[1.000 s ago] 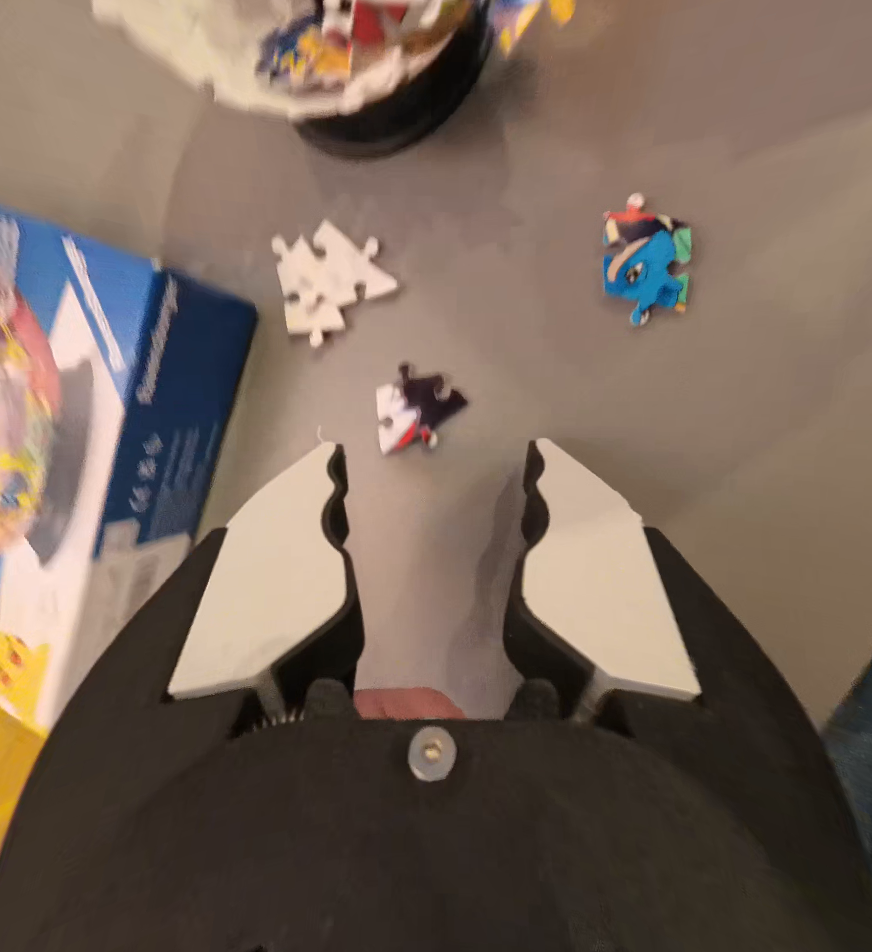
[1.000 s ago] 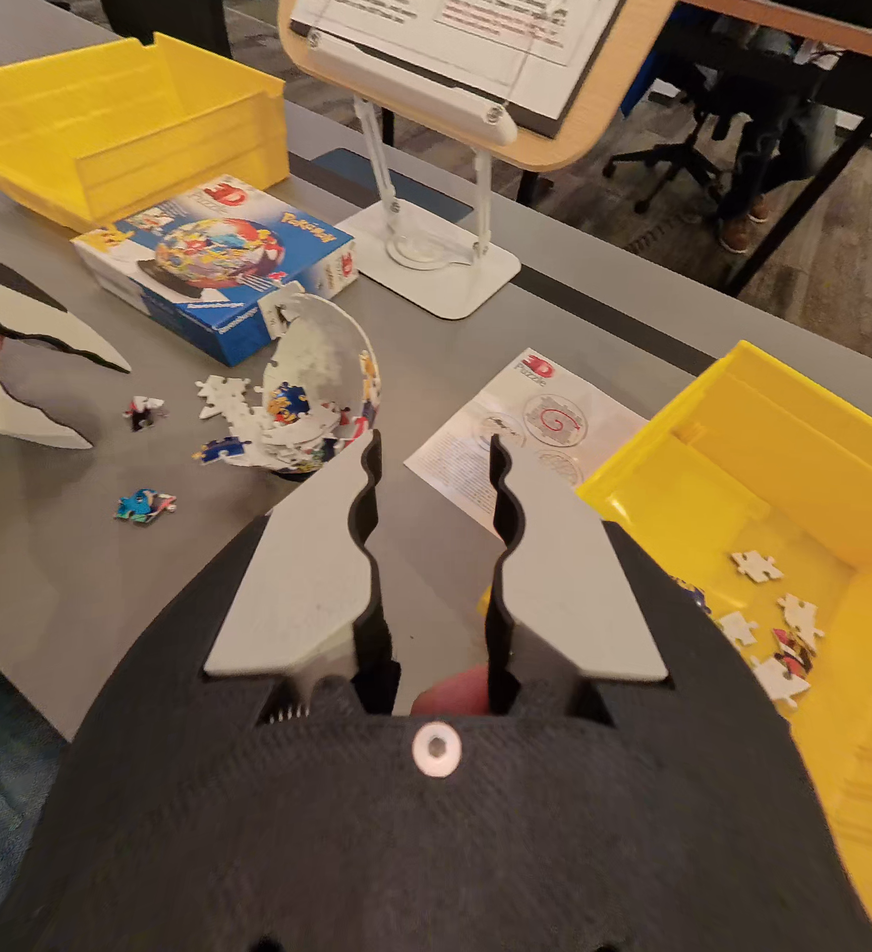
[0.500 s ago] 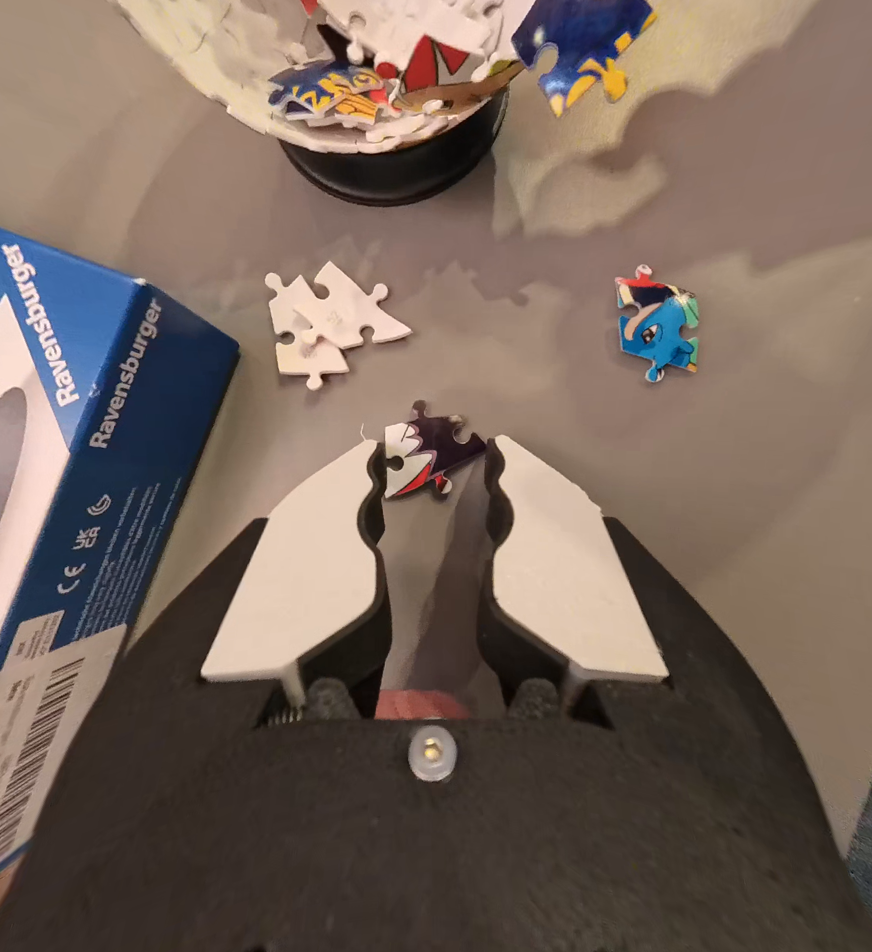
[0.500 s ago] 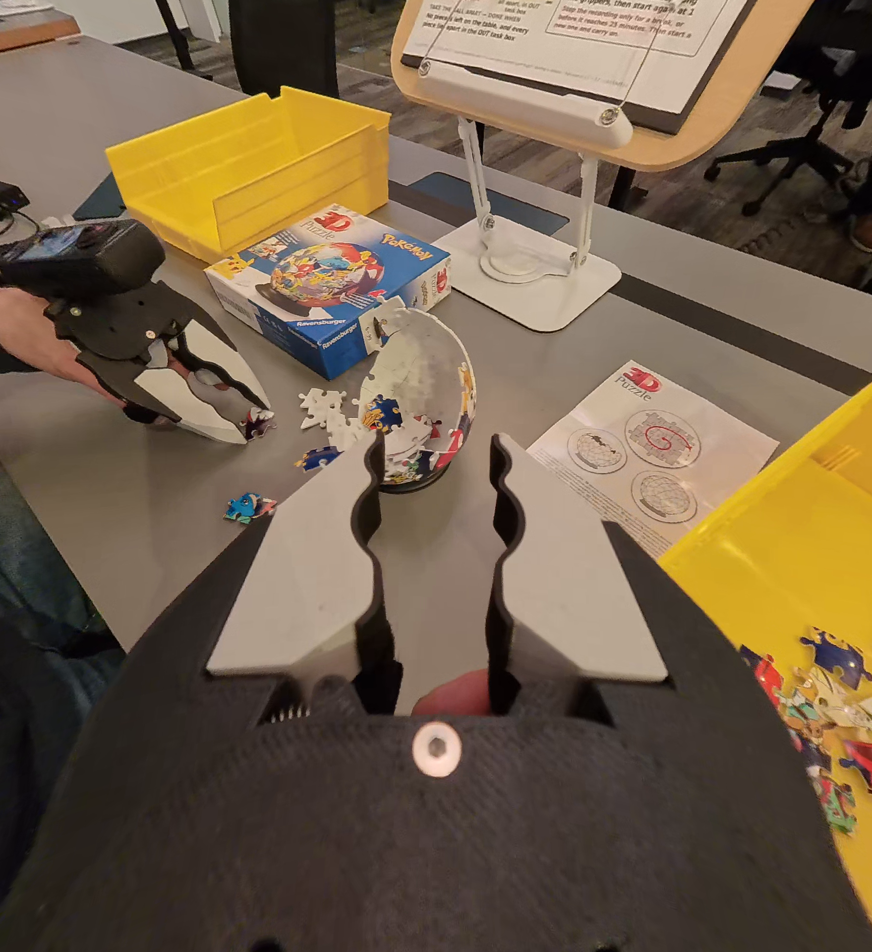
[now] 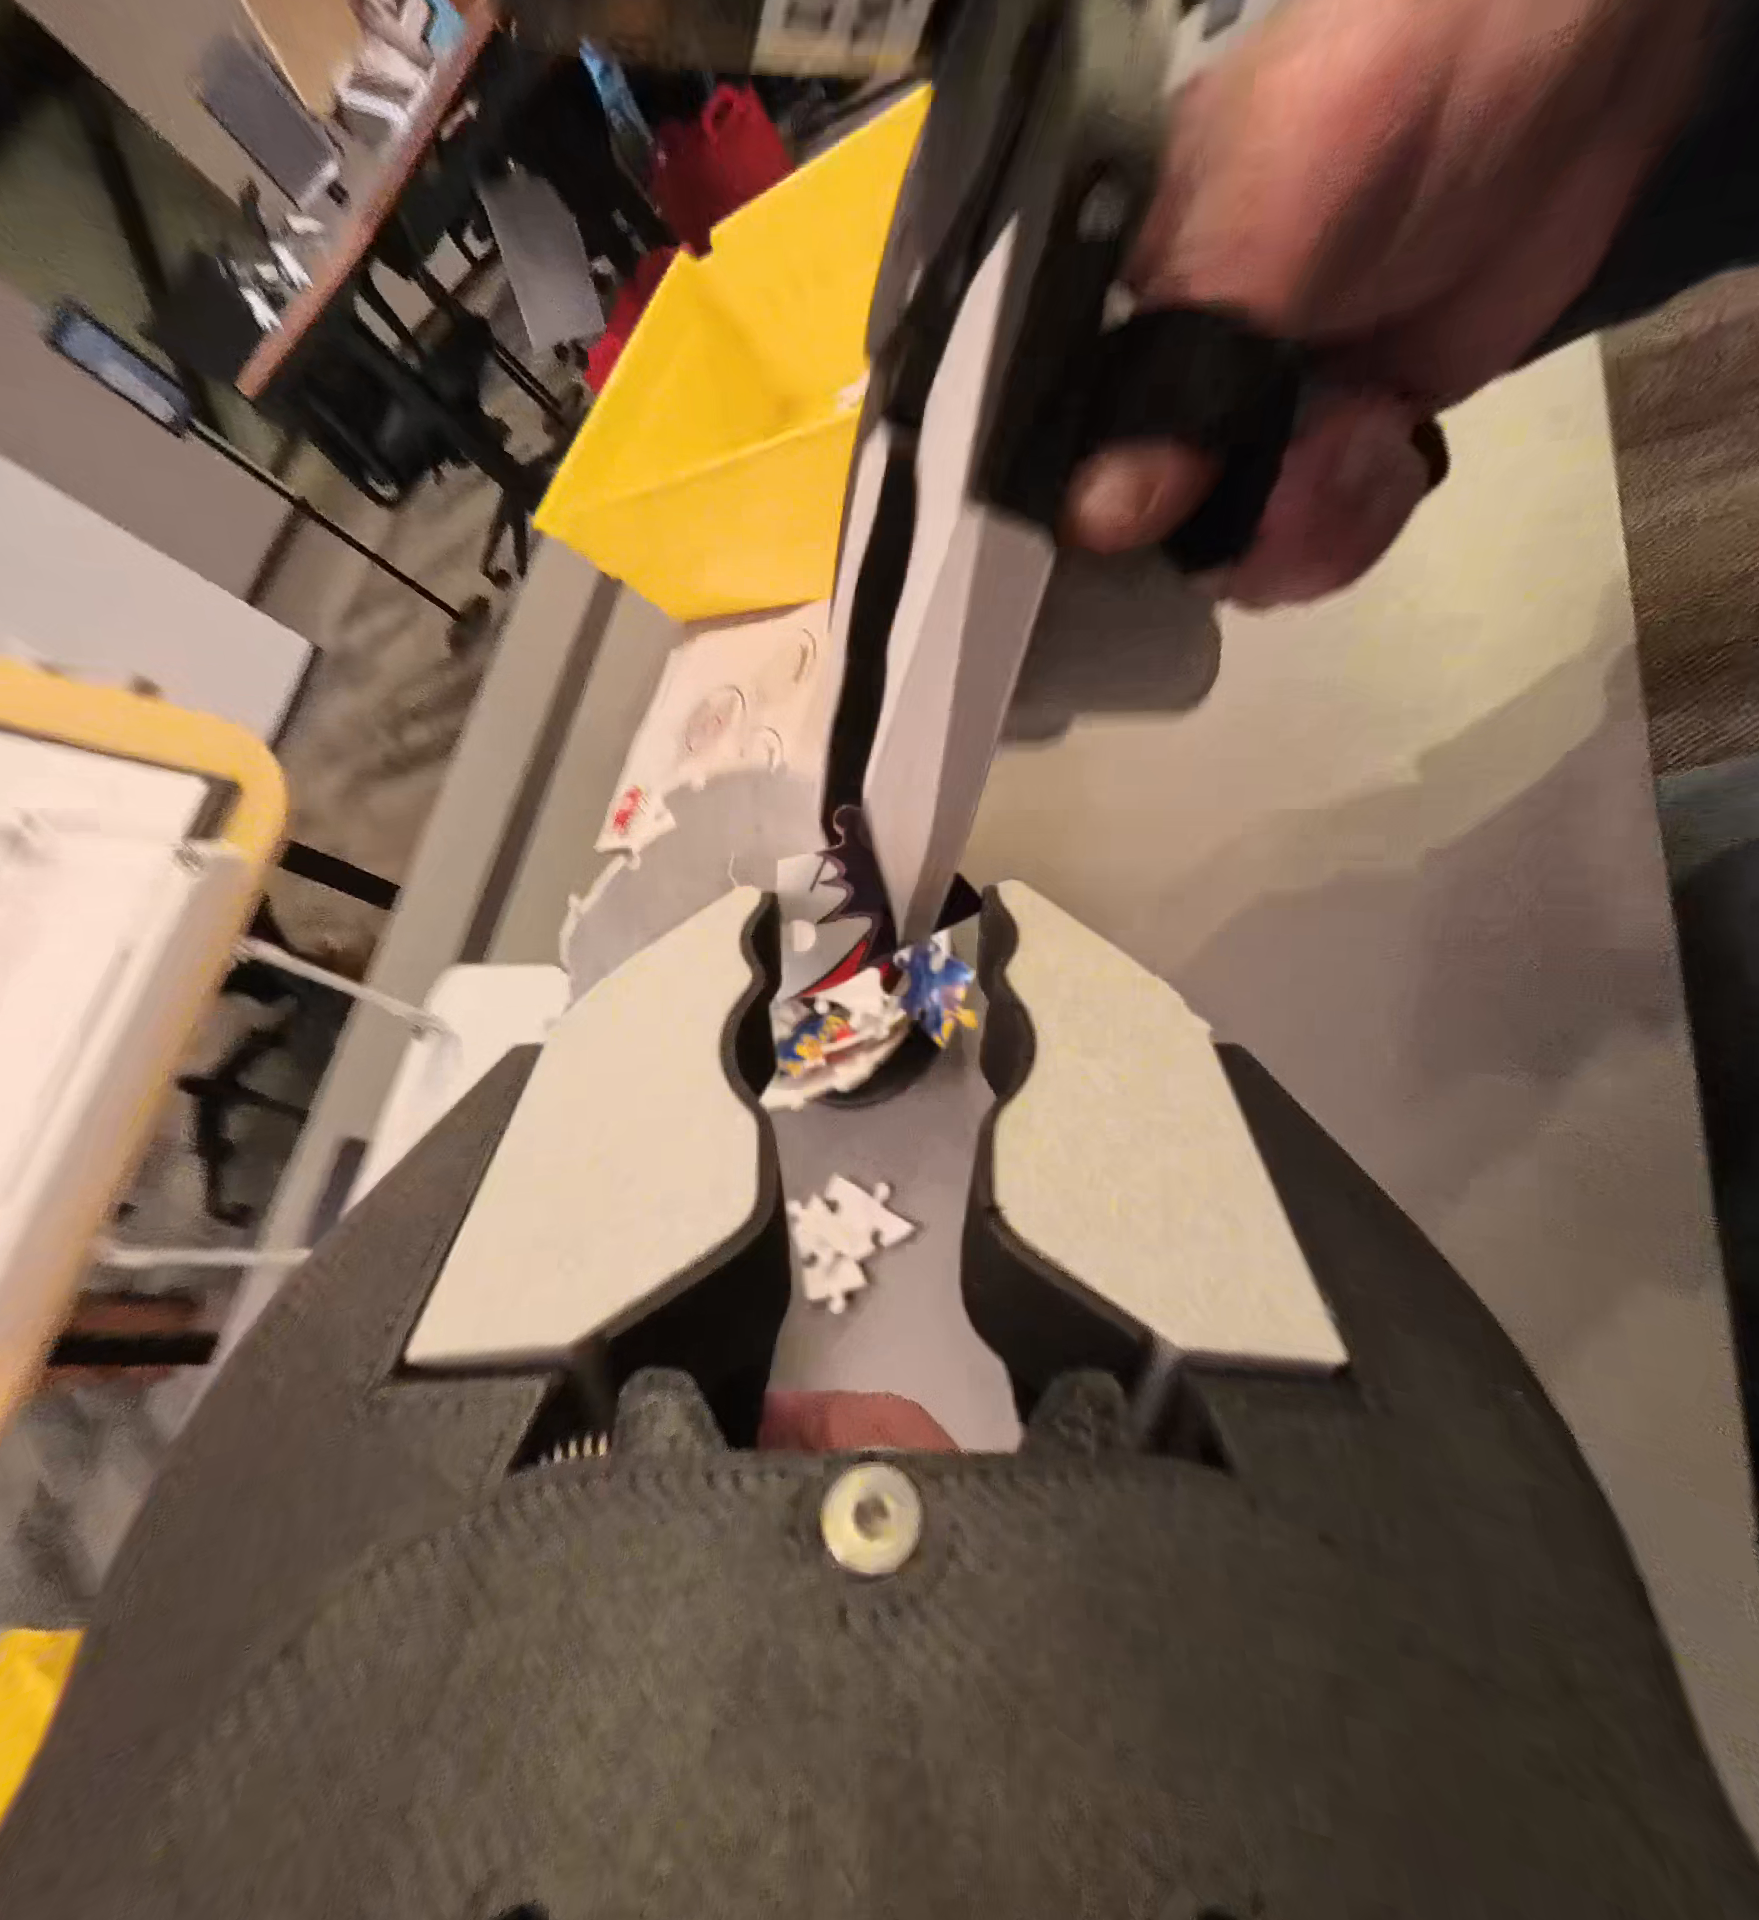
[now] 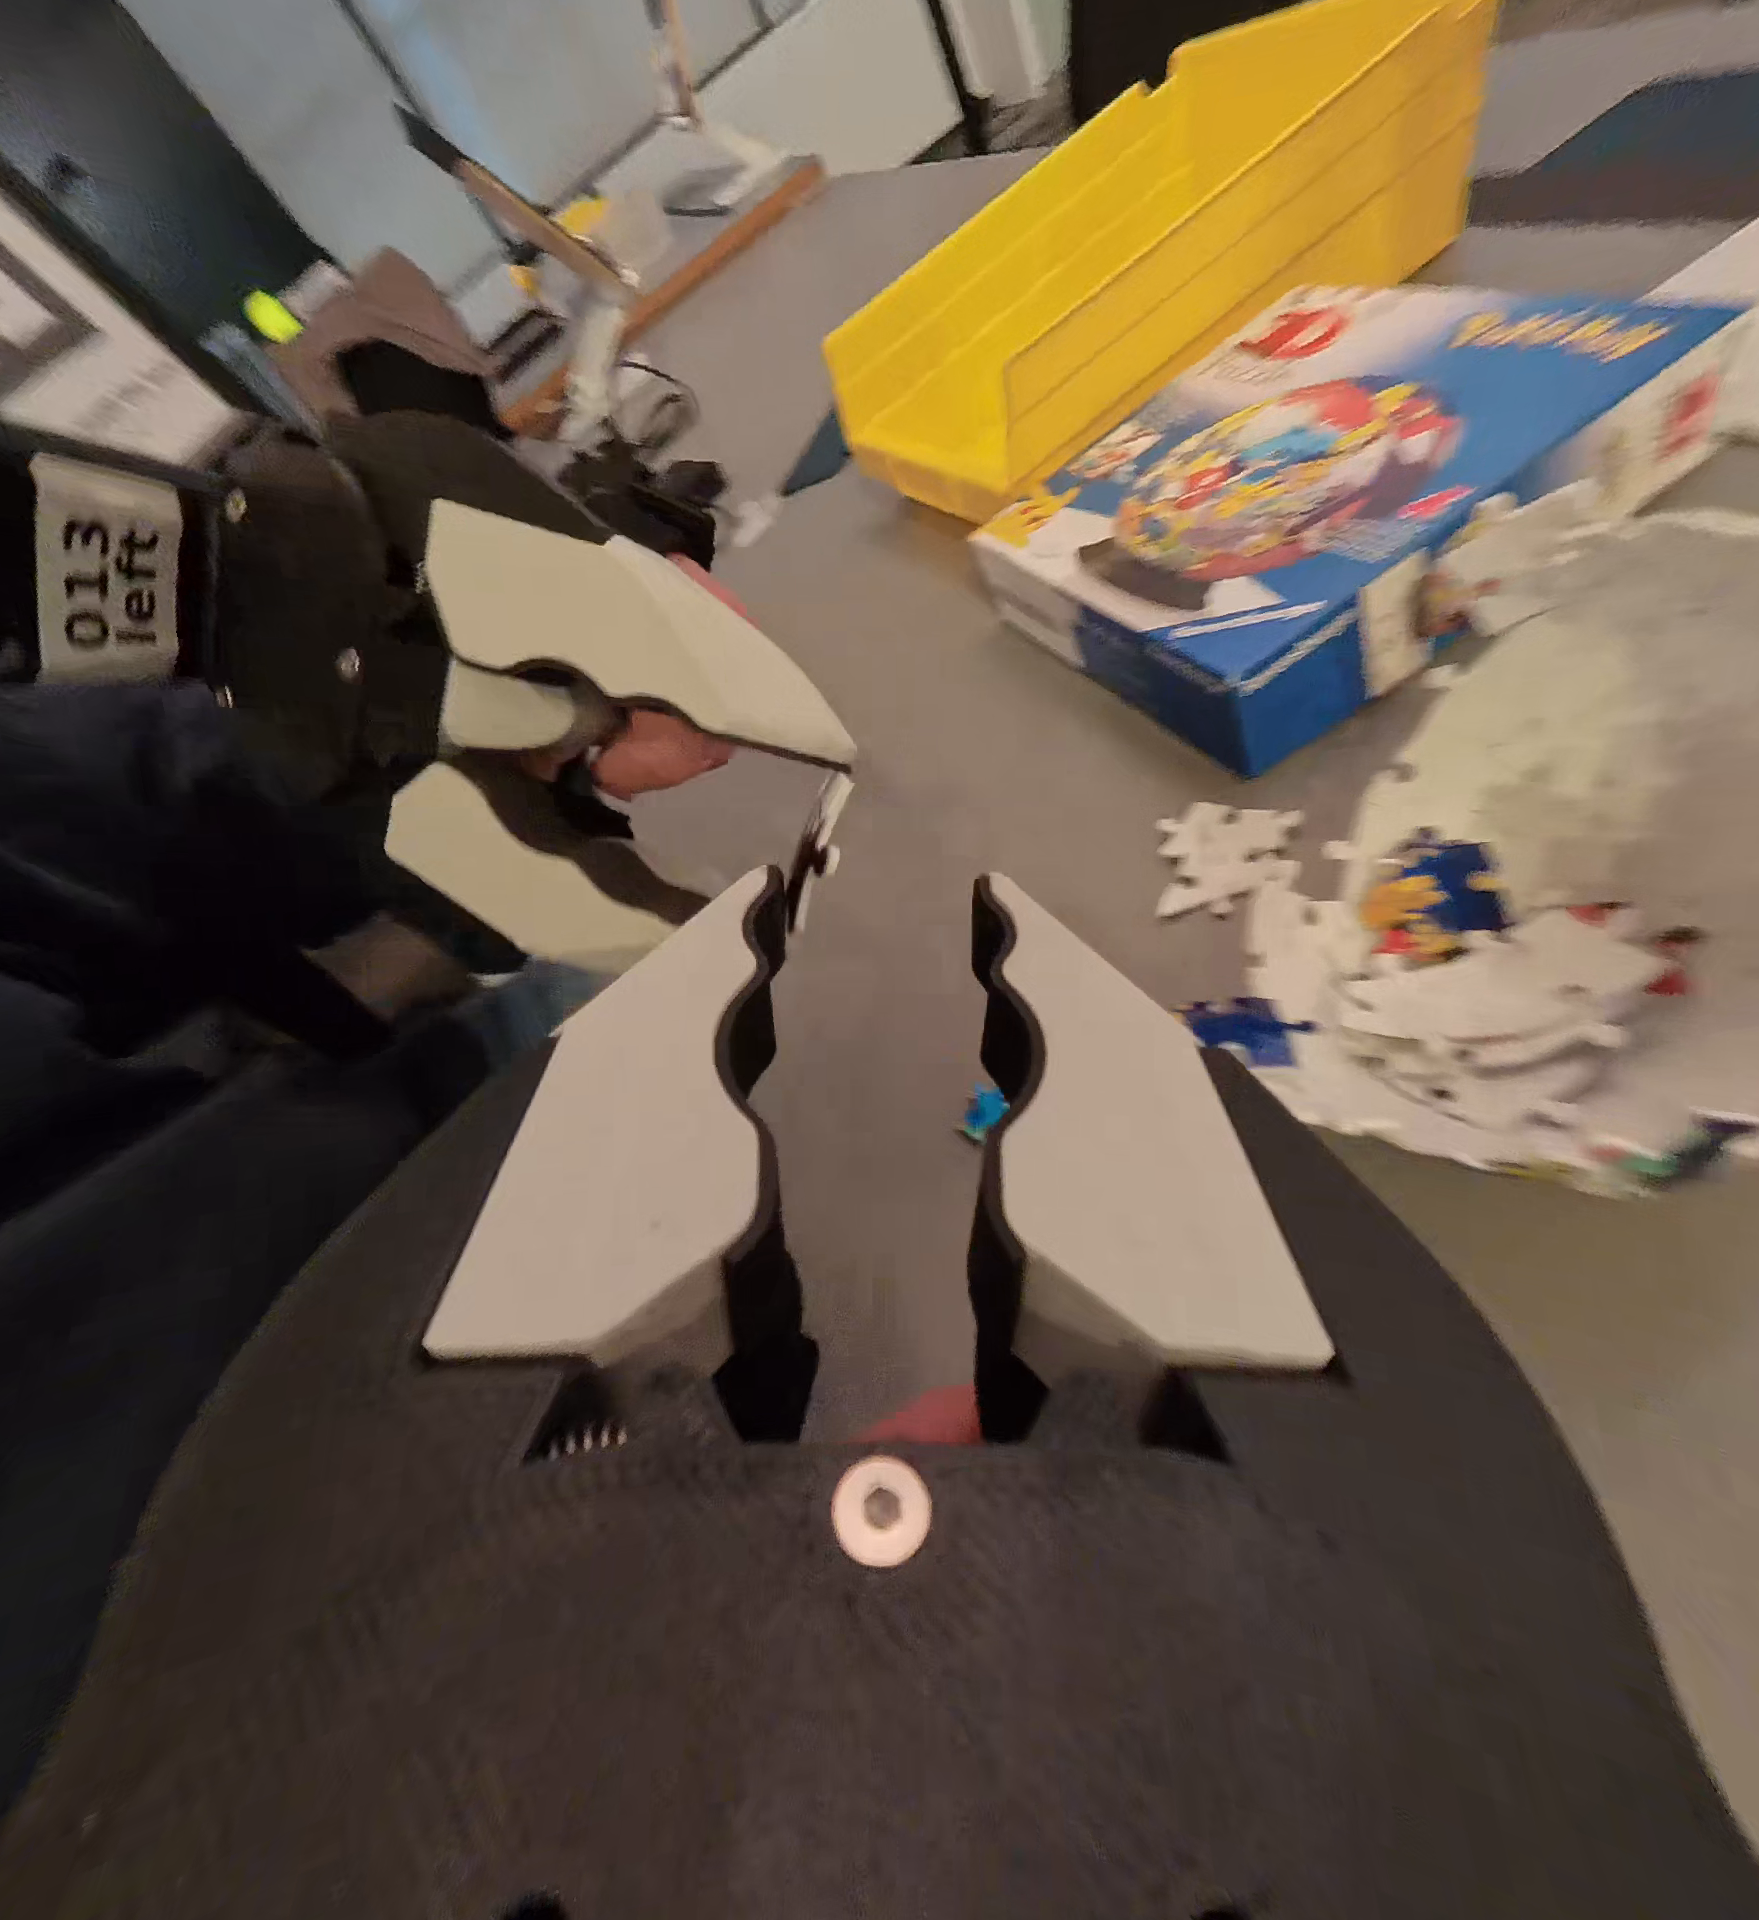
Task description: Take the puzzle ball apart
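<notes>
The puzzle ball [image 6: 1581,883] is a broken-open white shell with coloured pieces inside, on a black stand at the right of the right wrist view. It also shows between my left fingers in the left wrist view [image 5: 844,1039]. My left gripper [image 5: 880,914] is shut on a dark purple, white and red puzzle piece [image 5: 833,894], gripped by its edges and held above the table. In the right wrist view the left gripper [image 6: 779,831] holds the piece [image 6: 818,831] edge-on. My right gripper [image 6: 875,894] is open and empty, its left fingertip right beside the piece. It points down from above in the left wrist view [image 5: 911,894].
Loose white pieces [image 6: 1218,852] and a small blue piece [image 6: 984,1112] lie on the grey table [image 6: 958,623]. The blue puzzle box [image 6: 1374,499] and a yellow bin [image 6: 1166,260] stand behind. Another yellow bin [image 5: 740,436], an instruction sheet [image 5: 729,707] and a document stand [image 5: 75,883] are beyond the ball. My left and right fingertips are right by each other. The right tips stand about 15 cm off the puzzle ball [image 6: 1581,883].
My left gripper closed on the dark piece, lifted it off the table and turned toward the right gripper. My right gripper swung left and came tip to tip with it.
</notes>
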`<move>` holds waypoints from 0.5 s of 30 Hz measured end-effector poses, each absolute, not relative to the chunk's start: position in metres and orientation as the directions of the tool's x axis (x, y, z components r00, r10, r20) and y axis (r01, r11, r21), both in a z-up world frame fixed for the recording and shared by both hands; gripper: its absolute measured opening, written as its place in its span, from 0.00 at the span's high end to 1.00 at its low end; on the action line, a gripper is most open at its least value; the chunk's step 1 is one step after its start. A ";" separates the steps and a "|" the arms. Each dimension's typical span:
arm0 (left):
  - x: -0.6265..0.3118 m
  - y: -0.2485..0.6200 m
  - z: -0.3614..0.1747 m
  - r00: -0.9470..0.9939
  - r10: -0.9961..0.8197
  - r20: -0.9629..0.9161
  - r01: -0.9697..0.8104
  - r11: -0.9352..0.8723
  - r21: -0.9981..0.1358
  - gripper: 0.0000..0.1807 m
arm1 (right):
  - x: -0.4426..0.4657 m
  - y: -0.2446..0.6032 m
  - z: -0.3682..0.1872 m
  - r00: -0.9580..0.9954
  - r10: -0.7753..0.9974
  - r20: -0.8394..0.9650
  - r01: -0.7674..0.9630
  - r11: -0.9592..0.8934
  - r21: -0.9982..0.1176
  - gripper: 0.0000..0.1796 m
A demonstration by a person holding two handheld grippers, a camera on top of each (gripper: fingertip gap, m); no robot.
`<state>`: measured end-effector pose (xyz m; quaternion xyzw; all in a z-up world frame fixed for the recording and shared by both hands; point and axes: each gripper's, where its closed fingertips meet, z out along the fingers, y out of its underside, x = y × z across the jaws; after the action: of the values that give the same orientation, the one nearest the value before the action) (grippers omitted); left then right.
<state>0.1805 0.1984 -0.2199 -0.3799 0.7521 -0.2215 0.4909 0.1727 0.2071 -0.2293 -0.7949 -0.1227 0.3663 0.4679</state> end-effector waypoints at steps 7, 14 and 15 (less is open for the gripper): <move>0.188 0.204 -0.215 -0.175 -0.755 -0.632 -0.330 0.649 -0.685 0.79 | 0.188 0.207 -0.222 0.686 0.544 -0.483 -0.194 -0.503 -0.842 1.00; 0.161 0.296 -0.301 -0.149 -0.845 -0.513 -0.644 0.477 -0.598 0.75 | 0.397 0.197 -0.211 0.999 0.043 -0.027 -0.006 -0.420 -0.908 1.00; 0.158 0.304 -0.317 -0.157 -0.860 -0.485 -0.679 0.450 -0.580 0.74 | 0.428 0.192 -0.215 0.999 -0.044 0.006 -0.014 -0.440 -0.898 1.00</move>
<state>0.1577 0.3038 -0.3173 -0.5119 0.7519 -0.1134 0.3996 0.4283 0.1920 -0.2148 -0.8483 0.0169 -0.0140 0.5290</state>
